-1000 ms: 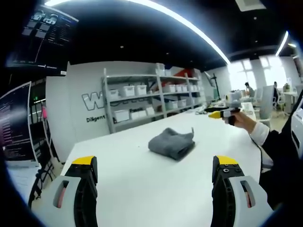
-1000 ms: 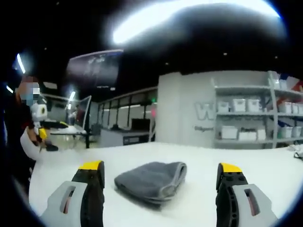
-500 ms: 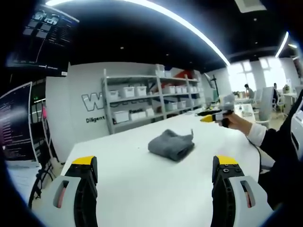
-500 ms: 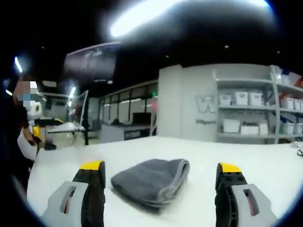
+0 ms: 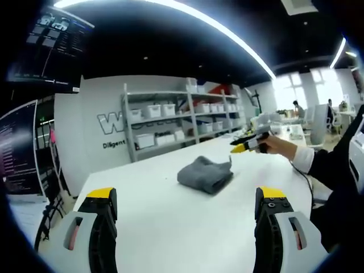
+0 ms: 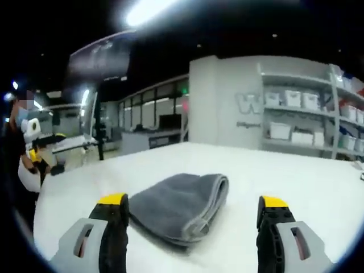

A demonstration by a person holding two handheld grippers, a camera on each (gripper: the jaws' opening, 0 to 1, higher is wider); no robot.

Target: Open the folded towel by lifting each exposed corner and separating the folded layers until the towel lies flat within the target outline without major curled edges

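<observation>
Nearest, right gripper (image 6: pixel 190 207) hovered with jaws wide apart just short of the folded grey towel (image 6: pixel 176 205) on the white table (image 6: pixel 284 176). Left gripper (image 5: pixel 185 199) sat well back from the towel, jaws apart. Beyond the towel stood shelving (image 5: pixel 176 116).

My left gripper view looks from well back across the table (image 5: pixel 170 210); my right gripper view sits low, close. Both share the folded towel (image 5: pixel 205 174) (image 6: pixel 176 206) and shelving (image 5: pixel 170 119).
</observation>
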